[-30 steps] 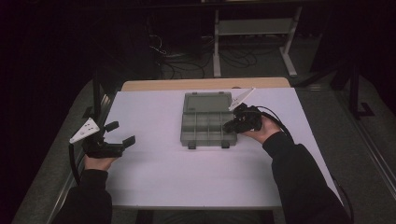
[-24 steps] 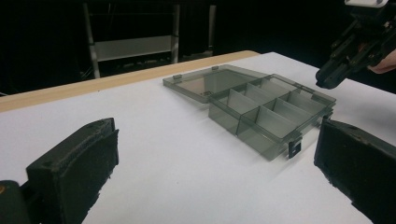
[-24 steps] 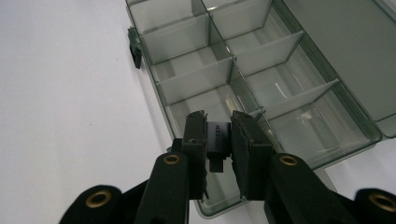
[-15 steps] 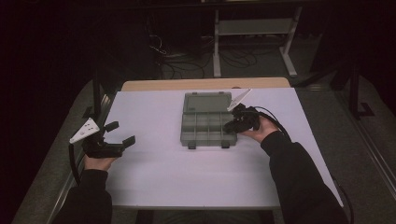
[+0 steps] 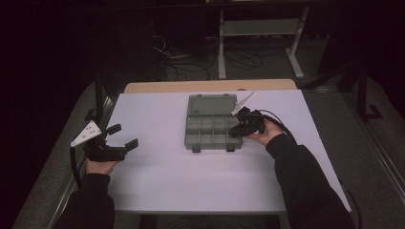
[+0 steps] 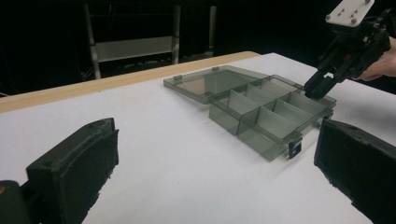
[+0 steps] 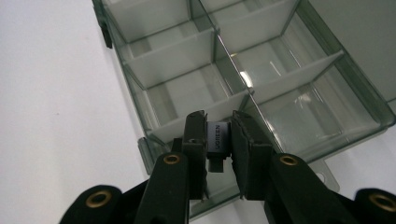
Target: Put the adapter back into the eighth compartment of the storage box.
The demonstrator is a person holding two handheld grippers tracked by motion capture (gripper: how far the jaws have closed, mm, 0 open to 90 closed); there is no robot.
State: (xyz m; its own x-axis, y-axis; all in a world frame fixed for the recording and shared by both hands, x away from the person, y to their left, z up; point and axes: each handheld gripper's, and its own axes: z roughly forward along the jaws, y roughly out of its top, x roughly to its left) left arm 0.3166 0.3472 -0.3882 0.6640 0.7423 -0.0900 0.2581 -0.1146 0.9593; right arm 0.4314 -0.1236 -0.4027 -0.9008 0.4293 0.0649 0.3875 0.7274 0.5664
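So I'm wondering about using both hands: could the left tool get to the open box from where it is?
Probably yes. The left tool stands open, apart from the box, with bare table between them. The right tool works its far side.

The organizer box (image 7: 261,70) is glossy, see-through smoky plastic, the small adapter (image 7: 218,142) looks matt grey, the fingers (image 6: 74,172) carry rough black padding, and the desk (image 5: 157,181) is matt white.

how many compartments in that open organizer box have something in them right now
0. Every compartment of the organizer box that shows looks empty. The one small adapter is clamped in the right gripper above the box's edge; that gripper may hide part of a compartment.
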